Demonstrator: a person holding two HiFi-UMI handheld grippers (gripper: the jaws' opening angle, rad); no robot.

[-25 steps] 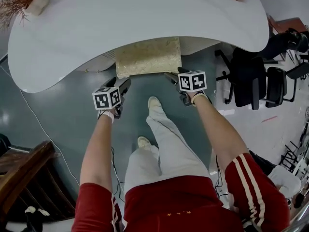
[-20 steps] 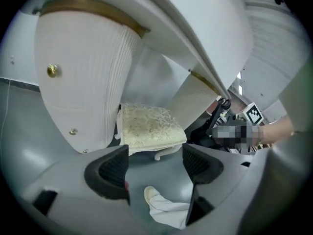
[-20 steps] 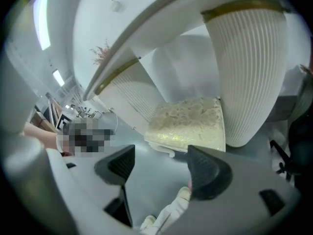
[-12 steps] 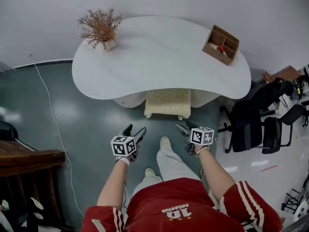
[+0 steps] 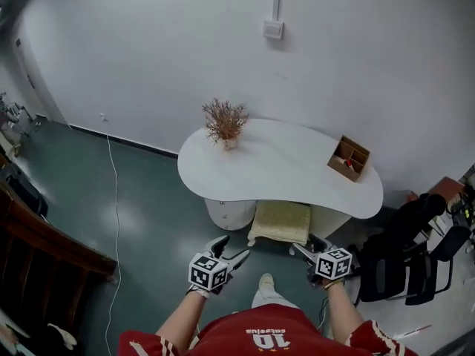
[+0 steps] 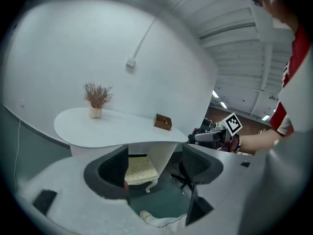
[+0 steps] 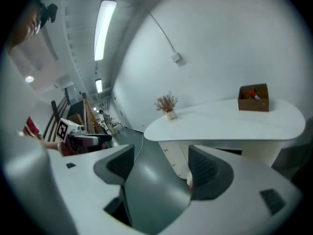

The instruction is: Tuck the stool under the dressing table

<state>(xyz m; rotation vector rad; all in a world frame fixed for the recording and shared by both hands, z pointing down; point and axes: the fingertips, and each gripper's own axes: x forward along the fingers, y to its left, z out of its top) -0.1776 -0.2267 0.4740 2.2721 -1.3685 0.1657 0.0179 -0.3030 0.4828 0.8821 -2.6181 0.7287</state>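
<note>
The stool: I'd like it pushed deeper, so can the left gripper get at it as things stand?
Probably yes. The front of the stool sticks out from under the dressing table, and only bare floor lies between it and the open, empty left gripper, held short of it.

The person wears a red jersey (image 5: 256, 337) with white print on the chest, white-striped short sleeves, and a pale shoe (image 5: 266, 281). The left tongs (image 5: 231, 249) and right tongs (image 5: 305, 244) are dark, each bearing a white cube (image 5: 208, 271) with black square markers.
</note>
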